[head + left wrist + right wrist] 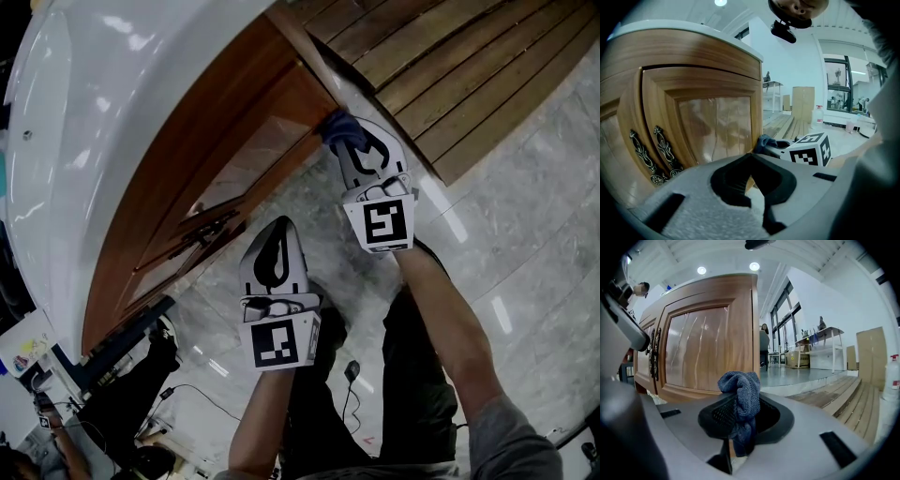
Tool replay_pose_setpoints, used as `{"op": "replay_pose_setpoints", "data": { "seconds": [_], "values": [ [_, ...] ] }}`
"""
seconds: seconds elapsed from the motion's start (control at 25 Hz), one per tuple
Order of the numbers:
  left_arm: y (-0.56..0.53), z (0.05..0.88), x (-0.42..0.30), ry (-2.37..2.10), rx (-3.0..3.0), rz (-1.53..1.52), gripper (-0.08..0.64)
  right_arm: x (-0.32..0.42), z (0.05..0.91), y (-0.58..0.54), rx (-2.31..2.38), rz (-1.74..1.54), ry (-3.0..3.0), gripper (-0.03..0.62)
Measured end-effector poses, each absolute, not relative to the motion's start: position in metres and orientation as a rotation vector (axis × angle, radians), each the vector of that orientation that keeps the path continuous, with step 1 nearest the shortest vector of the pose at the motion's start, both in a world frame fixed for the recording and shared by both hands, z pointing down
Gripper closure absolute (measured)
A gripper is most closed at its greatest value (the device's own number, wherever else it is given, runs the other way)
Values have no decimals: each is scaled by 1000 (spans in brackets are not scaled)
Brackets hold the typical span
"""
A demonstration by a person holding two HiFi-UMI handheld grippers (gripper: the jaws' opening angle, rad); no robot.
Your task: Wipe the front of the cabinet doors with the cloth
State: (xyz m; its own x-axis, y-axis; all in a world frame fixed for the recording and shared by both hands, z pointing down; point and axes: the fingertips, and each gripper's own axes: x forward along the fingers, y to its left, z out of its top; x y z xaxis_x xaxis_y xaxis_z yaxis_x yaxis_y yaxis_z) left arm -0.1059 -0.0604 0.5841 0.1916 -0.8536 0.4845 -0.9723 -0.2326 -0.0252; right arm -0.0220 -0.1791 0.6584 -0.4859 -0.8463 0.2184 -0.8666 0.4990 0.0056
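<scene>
The wooden cabinet door (253, 150) with its glossy panel (715, 126) faces me below a white top. My right gripper (352, 139) is shut on a dark blue cloth (337, 127), which it holds at the door's lower right corner. In the right gripper view the cloth (740, 394) bunches up between the jaws, just short of the door (701, 352). My left gripper (278, 230) hangs lower, away from the door, shut and with nothing in it. The left gripper view shows the cloth (765, 140) beside the door edge. Ornate metal handles (651, 150) sit where the two doors meet.
A white countertop (84, 112) curves over the cabinet. A wooden slat platform (450, 66) lies right of the cabinet on the marble floor (525, 234). Cables (352, 375) trail near my legs. Another person (141, 375) crouches at the lower left.
</scene>
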Motion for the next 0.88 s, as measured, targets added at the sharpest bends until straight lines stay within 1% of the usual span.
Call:
{"op": "replay_pose_setpoints", "data": {
  "seconds": [0.28,0.56,0.88],
  "values": [
    [-54,586,-105,-1747,2170,593,554,-20,660,-176,1434,157,-2550,514],
    [-38,559,-96,-1721,2183,581,554,3,628,-153,1491,183,-2541,514],
    [-14,529,-93,-1692,2197,566,554,9,596,-115,1463,192,-2520,514]
  ]
}}
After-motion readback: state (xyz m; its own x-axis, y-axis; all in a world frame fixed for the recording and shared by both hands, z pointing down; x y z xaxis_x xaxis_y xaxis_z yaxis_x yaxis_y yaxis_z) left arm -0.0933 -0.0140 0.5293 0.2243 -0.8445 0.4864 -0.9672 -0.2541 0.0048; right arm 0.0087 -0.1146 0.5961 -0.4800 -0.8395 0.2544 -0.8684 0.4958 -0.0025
